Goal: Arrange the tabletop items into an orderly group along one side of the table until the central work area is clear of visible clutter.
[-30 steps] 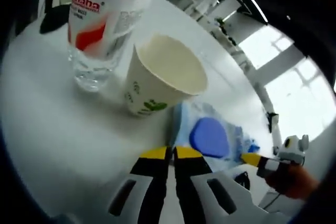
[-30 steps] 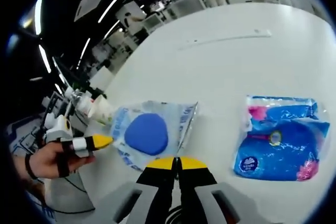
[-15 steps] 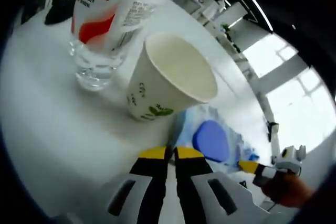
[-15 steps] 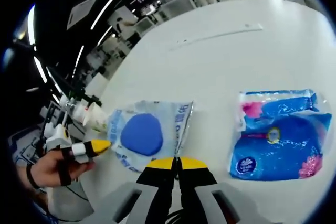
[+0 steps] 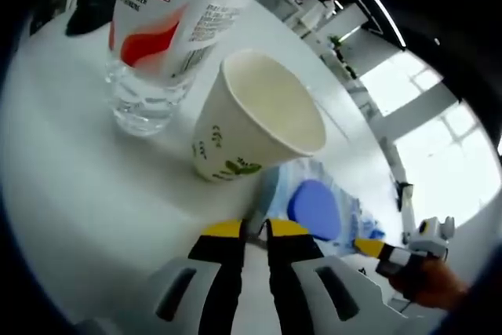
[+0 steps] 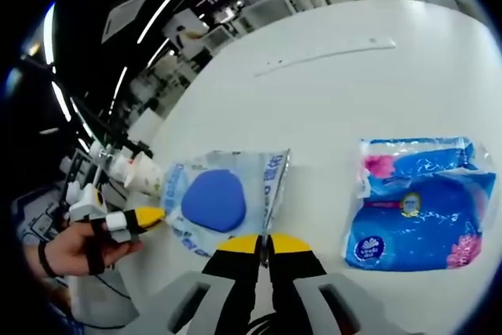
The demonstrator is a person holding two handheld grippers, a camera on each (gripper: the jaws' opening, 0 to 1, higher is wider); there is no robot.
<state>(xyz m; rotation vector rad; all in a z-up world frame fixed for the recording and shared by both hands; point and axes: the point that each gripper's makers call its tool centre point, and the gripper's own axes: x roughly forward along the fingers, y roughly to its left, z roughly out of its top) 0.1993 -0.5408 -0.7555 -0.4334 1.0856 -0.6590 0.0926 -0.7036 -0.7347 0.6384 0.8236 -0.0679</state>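
Wipes pack (image 6: 223,198) sits dead ahead of right gripper (image 6: 263,242), jaws nearly closed on nothing; left gripper (image 5: 256,230), narrow gap, at its edge beside paper cup (image 5: 252,119).

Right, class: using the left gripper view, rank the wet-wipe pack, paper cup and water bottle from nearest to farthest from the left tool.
1. Wet-wipe pack: its edge lies right at the left tool tips, spreading to the right.
2. Paper cup: just beyond the tips, near the middle of the view.
3. Water bottle: farthest, upper left, behind the cup.
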